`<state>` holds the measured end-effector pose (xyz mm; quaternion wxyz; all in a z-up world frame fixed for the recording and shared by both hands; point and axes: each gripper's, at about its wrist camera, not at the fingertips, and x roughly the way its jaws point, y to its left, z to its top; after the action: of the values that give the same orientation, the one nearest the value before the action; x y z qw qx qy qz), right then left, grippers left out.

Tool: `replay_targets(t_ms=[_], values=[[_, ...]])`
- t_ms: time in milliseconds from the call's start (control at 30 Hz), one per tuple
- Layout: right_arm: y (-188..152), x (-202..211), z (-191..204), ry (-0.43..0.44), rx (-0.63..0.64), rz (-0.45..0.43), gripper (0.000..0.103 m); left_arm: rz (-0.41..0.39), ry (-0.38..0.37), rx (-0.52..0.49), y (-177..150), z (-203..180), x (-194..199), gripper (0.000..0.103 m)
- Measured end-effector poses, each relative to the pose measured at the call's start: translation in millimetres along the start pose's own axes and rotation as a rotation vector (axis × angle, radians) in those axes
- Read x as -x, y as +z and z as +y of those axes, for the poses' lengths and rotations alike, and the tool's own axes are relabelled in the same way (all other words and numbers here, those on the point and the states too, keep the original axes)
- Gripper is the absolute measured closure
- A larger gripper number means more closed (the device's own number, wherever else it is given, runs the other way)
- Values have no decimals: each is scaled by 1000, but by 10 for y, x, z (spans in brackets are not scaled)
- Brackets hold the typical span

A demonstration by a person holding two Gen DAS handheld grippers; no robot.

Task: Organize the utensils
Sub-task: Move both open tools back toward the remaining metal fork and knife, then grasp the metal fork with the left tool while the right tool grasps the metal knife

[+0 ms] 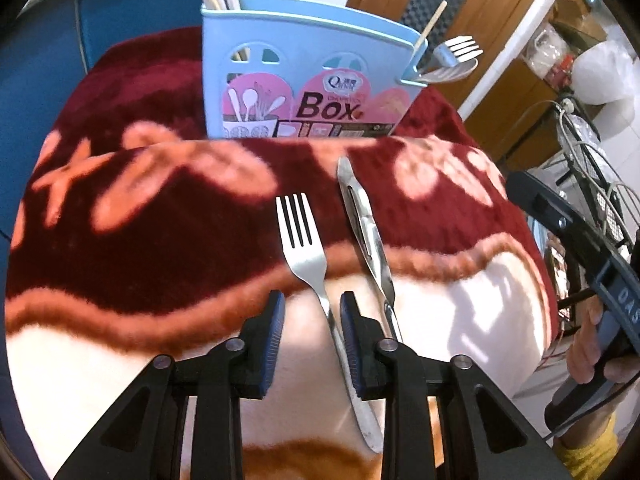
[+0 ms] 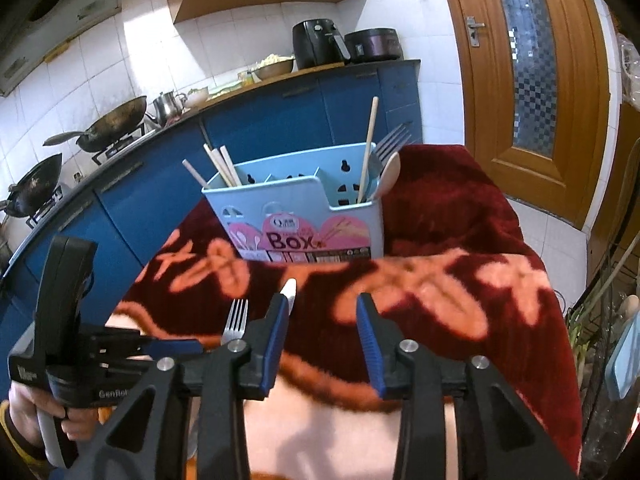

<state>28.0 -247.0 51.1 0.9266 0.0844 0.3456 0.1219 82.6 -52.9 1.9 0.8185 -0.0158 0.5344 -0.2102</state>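
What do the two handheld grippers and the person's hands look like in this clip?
Both the left gripper and right gripper have black plastic linkages with silver pivot pins and blue ribbed pads. White lettering marks the handles. The bare left hand shows a yellow cuff.

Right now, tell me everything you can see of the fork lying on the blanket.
The fork is shiny metal with four tines, lying flat on the red flowered blanket, tines toward the blue utensil box. Its handle runs between the open fingers of the left gripper, close to the right finger. A metal peeler lies beside it.
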Motion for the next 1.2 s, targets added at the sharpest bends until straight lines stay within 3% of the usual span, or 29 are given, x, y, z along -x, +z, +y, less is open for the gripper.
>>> replay_targets(t_ms=[233,467,600,867,1200], values=[[-45,-37,-13,2,-1,63,65,128,-10,-7,79,-71,-162,88],[-95,-108,-41,12,-21,134,65,142,14,-8,133,-131,-230,94],[-124,-175,-6,34,-26,191,65,101,-29,53,113,3,-196,99],[-146,-421,104,53,-43,330,65,-9,-82,119,-2,246,22,100],[-99,-778,429,56,7,510,65,-152,-33,110,-34,409,298,100]])
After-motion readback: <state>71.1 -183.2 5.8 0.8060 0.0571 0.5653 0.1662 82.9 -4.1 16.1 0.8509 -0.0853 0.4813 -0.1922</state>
